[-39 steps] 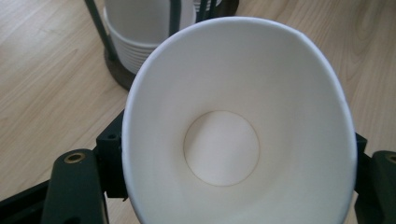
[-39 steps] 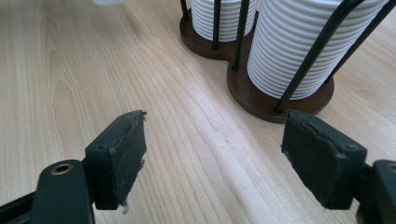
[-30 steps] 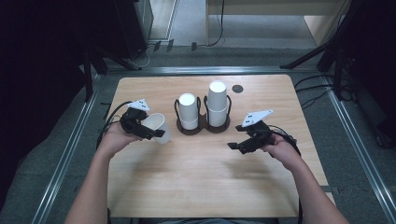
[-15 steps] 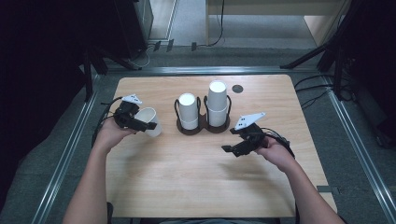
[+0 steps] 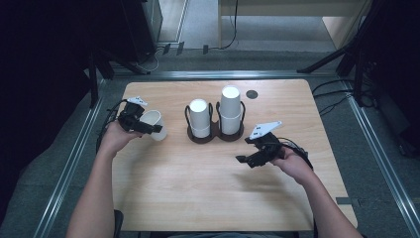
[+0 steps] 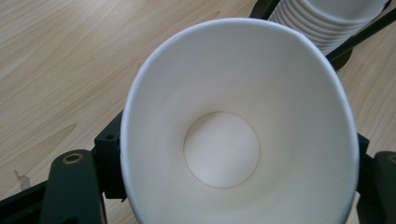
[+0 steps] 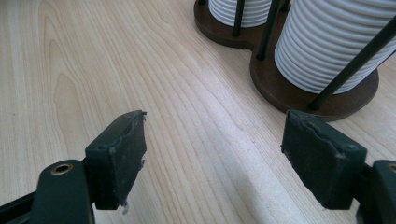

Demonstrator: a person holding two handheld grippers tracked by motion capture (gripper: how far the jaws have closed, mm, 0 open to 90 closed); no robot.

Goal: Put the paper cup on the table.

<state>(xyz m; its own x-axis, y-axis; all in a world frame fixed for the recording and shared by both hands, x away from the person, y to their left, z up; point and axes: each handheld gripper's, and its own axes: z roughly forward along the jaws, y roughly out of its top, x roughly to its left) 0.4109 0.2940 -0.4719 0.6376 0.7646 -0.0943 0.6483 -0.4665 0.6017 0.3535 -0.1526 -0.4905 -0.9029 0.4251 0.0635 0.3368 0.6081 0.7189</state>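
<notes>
My left gripper (image 5: 148, 127) is shut on a white paper cup (image 5: 154, 124) at the table's left side, the cup lying on its side with its mouth toward the camera. In the left gripper view the cup (image 6: 238, 135) is squeezed slightly oval between the black jaws, and its empty bottom shows. Two stacks of white cups stand upside down in a dark double holder (image 5: 214, 135) at the table's middle: a shorter stack (image 5: 199, 118) and a taller stack (image 5: 231, 110). My right gripper (image 5: 243, 159) hovers open right of the holder, nothing between its pads (image 7: 122, 149).
The wooden table (image 5: 198, 188) has wide bare surface in front of the holder. A small dark round disc (image 5: 252, 93) lies at the back right. Metal rails run along both sides of the table, and cables trail off its edges.
My left gripper has carried the cup leftward and slightly back, away from the holder. My right gripper has drifted a little toward the front of the table.
</notes>
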